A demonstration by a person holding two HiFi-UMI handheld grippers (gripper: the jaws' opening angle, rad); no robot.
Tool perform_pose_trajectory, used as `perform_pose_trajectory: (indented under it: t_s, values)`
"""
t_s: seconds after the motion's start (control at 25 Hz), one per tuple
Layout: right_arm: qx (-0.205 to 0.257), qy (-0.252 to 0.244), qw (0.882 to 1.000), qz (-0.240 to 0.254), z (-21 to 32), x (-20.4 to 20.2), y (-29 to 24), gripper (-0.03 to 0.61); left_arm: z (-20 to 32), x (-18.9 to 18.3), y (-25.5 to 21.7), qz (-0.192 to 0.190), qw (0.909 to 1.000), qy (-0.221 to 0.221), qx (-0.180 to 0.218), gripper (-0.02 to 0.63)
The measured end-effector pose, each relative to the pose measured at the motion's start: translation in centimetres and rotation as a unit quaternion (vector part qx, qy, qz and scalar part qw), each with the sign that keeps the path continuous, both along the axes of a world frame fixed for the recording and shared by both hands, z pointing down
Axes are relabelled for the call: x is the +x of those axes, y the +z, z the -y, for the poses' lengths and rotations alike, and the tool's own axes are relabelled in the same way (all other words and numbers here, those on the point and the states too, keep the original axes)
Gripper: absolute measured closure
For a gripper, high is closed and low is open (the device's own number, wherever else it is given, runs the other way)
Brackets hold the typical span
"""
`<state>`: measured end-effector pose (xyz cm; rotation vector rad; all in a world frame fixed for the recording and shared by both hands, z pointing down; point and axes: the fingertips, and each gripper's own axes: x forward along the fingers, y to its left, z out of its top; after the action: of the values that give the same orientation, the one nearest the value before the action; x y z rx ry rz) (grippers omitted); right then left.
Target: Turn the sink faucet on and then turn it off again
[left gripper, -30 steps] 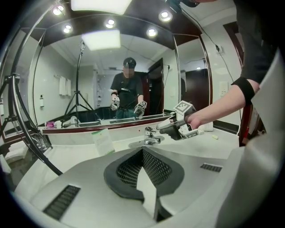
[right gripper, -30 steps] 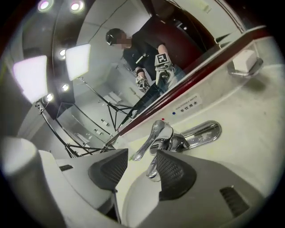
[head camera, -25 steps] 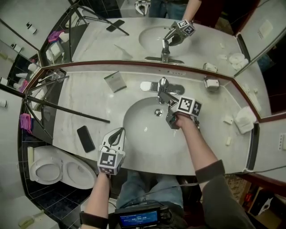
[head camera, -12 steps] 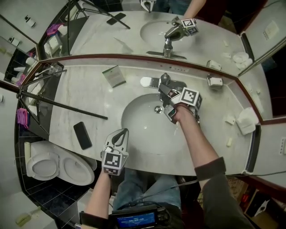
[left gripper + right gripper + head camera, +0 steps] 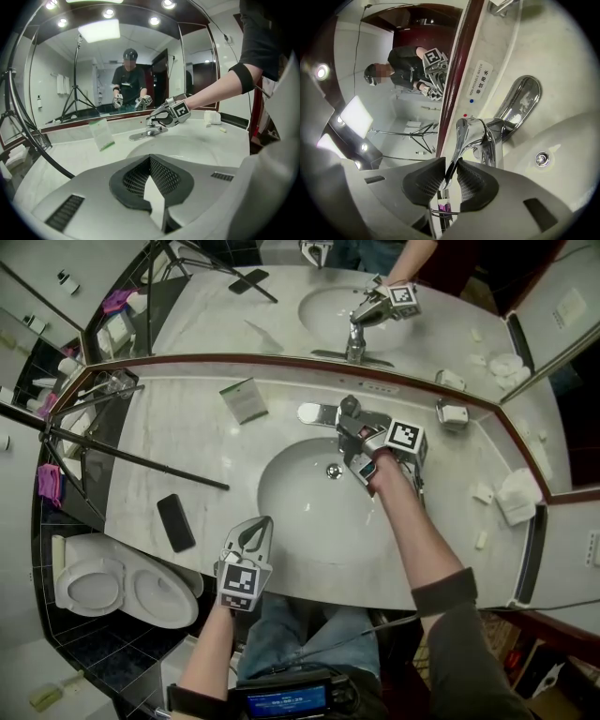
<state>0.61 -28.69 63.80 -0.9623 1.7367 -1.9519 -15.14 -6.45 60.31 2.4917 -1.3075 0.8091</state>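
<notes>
Head view, right gripper: right gripper [image 5: 361,444] is out over the sink basin [image 5: 300,521], nose up against the faucet [image 5: 342,416] at the middle of the counter's [image 5: 187,456] back edge, right under the mirror.
Head view, left gripper: left gripper [image 5: 255,532] hangs at the counter's front edge, by the basin's front-left rim, well apart from the faucet. Looks parked to stay out of the way, imo.
Left gripper view, jaws: closed all the way, pads touching, nothing between them. Faucet and the other gripper sit far off across the basin.
Right gripper view, jaws: they've just been closing, and now the pads pinch the tip of the faucet handle [image 5: 465,140], one pad per side.
Right gripper view, why held like that: the whole scene looks tipped sideways, so the gripper is rolled over, probably so the jaws can squeeze the thin lever across its flat.
Right gripper view, faucet vs claw: handle runs straight out from the jaws to the faucet body; spout and drain are off to the right.
Progress guess: no water showing, so turning it on looks like the next step.
</notes>
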Motion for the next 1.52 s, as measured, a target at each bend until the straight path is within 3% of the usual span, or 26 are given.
perform_pose_trajectory:
  t_s: [0.28, 0.6, 1.2, 1.52]
  values:
    - [-0.021, 0.031, 0.998, 0.041, 1.0, 0.6, -1.1, 0.482, -0.4, 0.4, 0.2, 0.006, 1.0000, 0.007, -0.002, 0.614]
    - [-0.047, 0.042, 0.997, 0.048, 2.4, 1.2, -1.8, 0.448, -0.1, 0.5, 0.2, 0.009, 0.9999, 0.009, -0.002, 0.614]
    - [-0.064, 0.053, 0.995, 0.061, 2.5, 1.2, -1.5, 0.445, 0.0, 0.1, -0.1, 0.010, 0.9999, 0.006, -0.002, 0.614]
    - [-0.058, 0.049, 0.997, -0.004, 0.9, 2.0, -1.4, 0.442, -0.5, -0.2, -1.5, 0.011, 0.9999, 0.005, 0.007, 0.614]
